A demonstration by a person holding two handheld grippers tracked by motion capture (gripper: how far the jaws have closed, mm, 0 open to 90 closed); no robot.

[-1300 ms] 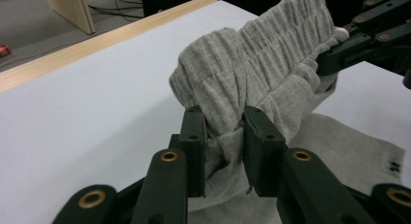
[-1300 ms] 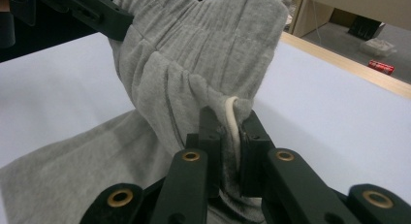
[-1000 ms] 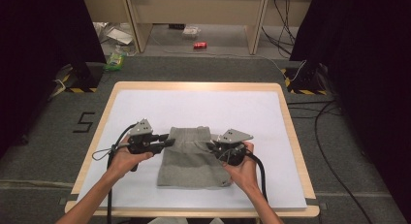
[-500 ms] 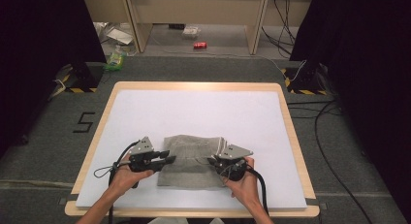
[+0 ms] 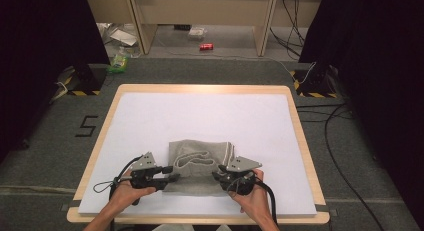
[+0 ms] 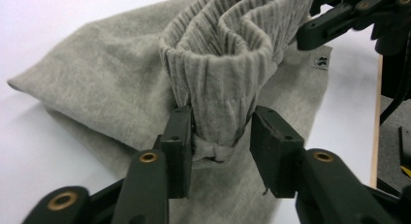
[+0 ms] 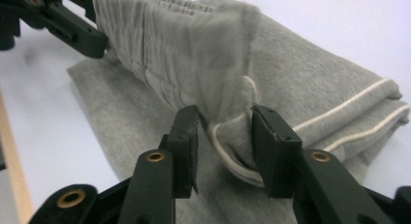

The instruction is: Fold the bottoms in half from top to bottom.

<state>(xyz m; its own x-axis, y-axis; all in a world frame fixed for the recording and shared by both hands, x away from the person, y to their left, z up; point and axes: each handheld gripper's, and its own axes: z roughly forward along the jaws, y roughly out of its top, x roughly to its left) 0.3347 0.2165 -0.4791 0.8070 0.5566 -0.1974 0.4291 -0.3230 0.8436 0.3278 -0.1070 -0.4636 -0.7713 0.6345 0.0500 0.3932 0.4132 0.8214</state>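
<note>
While two grippers — left gripper (image 6: 220,136), right gripper (image 7: 224,136) — pinch one garment (image 5: 200,163)

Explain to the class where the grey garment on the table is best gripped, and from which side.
Grip the grey garment by its ribbed waistband, one gripper at each end, coming from the person's side. The band is thick, stands up off the table and gives the jaws a firm edge, probably better than the flat cloth.

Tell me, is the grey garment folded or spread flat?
Folded: the grey garment lies doubled in layers on the table, its ribbed waistband pinched by both grippers.

Black hand-held gripper (image 6: 220,136) jaws — brass rivets, grey plates
</note>
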